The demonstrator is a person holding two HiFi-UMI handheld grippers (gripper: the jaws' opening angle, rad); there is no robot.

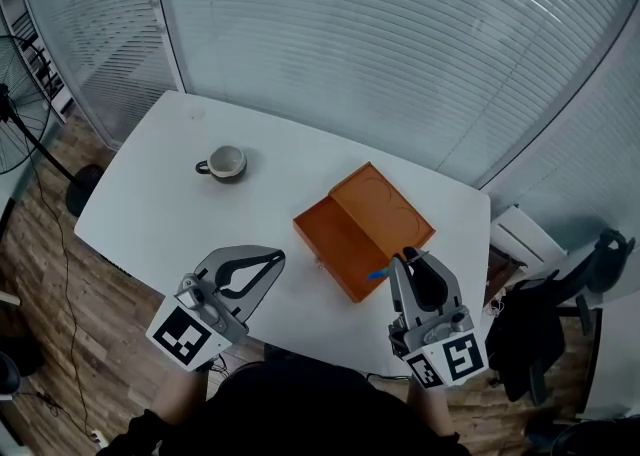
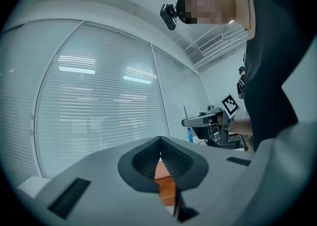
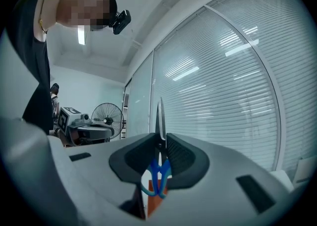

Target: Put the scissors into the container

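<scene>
My right gripper (image 1: 409, 260) is shut on a pair of blue-handled scissors (image 3: 159, 170). In the right gripper view the blades stick up between the pads and the handles hang below. From the head view only a bit of blue handle (image 1: 378, 273) shows, at the near edge of the open orange container (image 1: 362, 228) on the white table (image 1: 160, 204). My left gripper (image 1: 276, 260) hovers left of the container, its jaws closed together with nothing between them; the left gripper view shows the pads (image 2: 148, 159) meeting at the tip and the orange container (image 2: 166, 186) below.
A grey-and-white cup (image 1: 224, 163) stands on the far left part of the table. Glass walls with blinds rise behind the table. A floor fan (image 1: 20, 79) stands at the left, and a dark chair (image 1: 560, 304) at the right beyond the table's corner.
</scene>
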